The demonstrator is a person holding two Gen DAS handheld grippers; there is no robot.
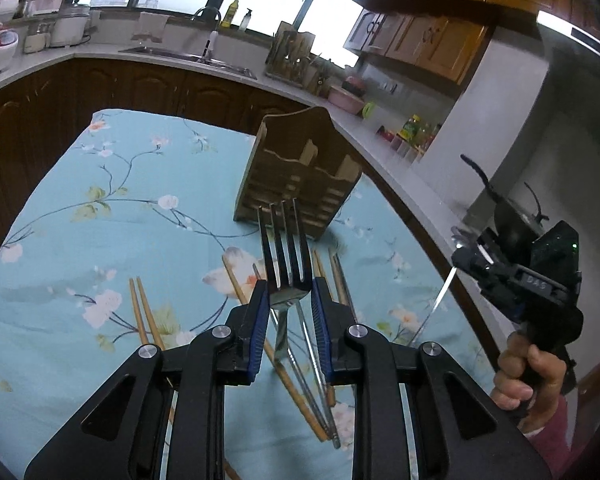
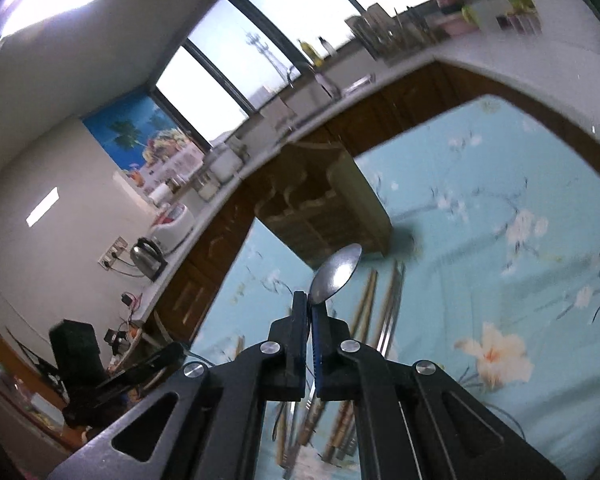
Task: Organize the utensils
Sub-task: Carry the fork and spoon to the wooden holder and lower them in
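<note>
**Fork and spoon lifted, holder waiting ahead**

The fork (image 1: 286, 256) is held in the left hand-held gripper (image 1: 290, 300), whose blue pads close narrowly on the neck just below the tines. The tines point forward and up, toward the wooden holder (image 1: 300, 172), so I judge the fork is carried this way to go into one of its slots handle first or to be turned before it goes in; which one, I cannot tell.

The spoon (image 2: 336, 274) is in the right hand-held gripper (image 2: 310, 320), with the jaws fully closed on its neck and the bowl standing above the fingertips. In the left view the same spoon's handle hangs down below that gripper, which a hand (image 1: 520, 372) holds at the right edge. The right view is blurred.

The holder stands upright on the tabletop (image 1: 100, 208), covered with a blue flowered cloth, beyond both utensils and apart from them. It looks empty from here, so the sorting seems to be at its beginning.

Counted: one fork, one spoon, one holder. On the cloth between the grippers and the holder lie chopsticks (image 1: 144, 312); several wooden ones and some metal ones, but they cross each other and the exact number is not clear.
</note>
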